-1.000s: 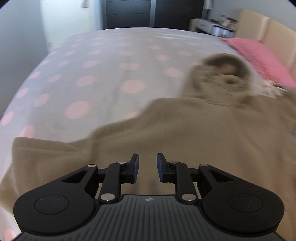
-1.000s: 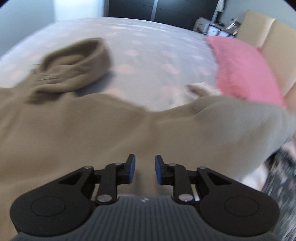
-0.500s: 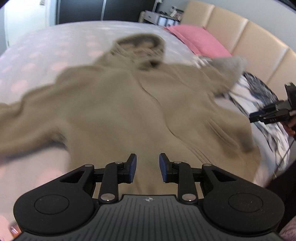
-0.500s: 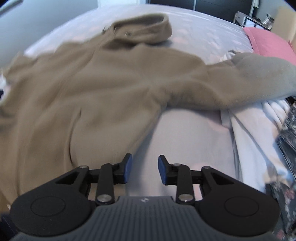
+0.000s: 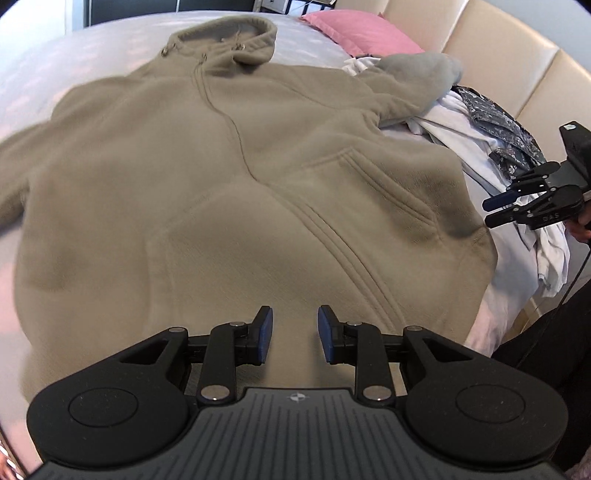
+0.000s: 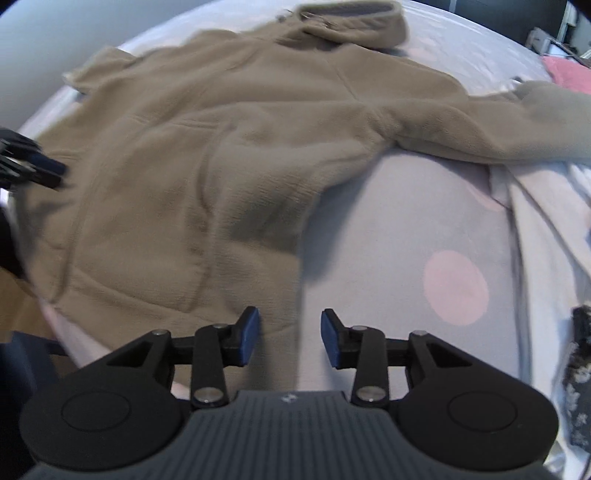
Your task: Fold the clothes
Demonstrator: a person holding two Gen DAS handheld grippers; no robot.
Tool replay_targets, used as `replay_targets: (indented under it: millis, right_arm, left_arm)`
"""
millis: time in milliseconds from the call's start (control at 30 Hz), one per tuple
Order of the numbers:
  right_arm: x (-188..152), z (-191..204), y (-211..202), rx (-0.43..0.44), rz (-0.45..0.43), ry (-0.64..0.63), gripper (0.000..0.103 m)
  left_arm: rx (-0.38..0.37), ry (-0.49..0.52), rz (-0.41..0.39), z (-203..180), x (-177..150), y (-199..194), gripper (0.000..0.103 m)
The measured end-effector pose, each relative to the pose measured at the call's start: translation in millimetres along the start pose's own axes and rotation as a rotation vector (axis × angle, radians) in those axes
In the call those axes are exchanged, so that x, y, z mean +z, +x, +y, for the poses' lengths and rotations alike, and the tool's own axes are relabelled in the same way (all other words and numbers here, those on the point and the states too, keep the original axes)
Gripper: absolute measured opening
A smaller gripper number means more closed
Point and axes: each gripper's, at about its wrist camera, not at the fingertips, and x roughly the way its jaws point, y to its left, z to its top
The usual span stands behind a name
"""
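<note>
A tan fleece hoodie (image 5: 229, 177) lies spread front-up across the bed (image 6: 424, 229), zip closed, hood (image 5: 225, 37) pointing toward the far side and hem toward the near edge. The bed's pale cover has pink dots, though most of it is buried under the fleece.

The left tool (image 5: 295, 330) hangs above the lower front of the hoodie, close to the hem. Its jaws stand a narrow way apart, and nothing is between the pads; they have opened a little in the last moment. The right tool (image 6: 290, 338) sits over the hem's right-hand corner, where fleece gives way to bare cover. Its jaws have just been opening and now stand moderately apart, empty. From the left wrist view the same tool (image 5: 517, 206) appears at the right edge, partly cut off by the frame, with only a sliver of the hand gripping it.

One sleeve (image 6: 491, 122) stretches out toward a pink pillow (image 5: 358, 31); its cuff end rests on a heap of white cloth (image 5: 476, 136) and a dark floral garment (image 5: 506, 129), and I cannot tell where the cuff stops. The other sleeve runs off the picture's left edge. The right wrist view is smeared with motion blur, so the hood's drawstring hardware and the left tool at its left margin are hard to make out.
</note>
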Motion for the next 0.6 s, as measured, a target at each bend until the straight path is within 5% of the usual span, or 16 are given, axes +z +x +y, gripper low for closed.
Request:
replay_targets:
  millis: [367, 600]
  right_arm:
    - [8.0, -7.4, 48.4, 0.037, 0.108, 0.014, 0.041]
    - [20.9, 21.2, 56.0, -0.026, 0.177, -0.058, 0.021]
  left_arm:
    - [0.028, 0.026, 0.048, -8.3, -5.5, 24.8, 0.025]
    - [0.037, 0.021, 0.045, -9.2, -8.5, 22.5, 0.025]
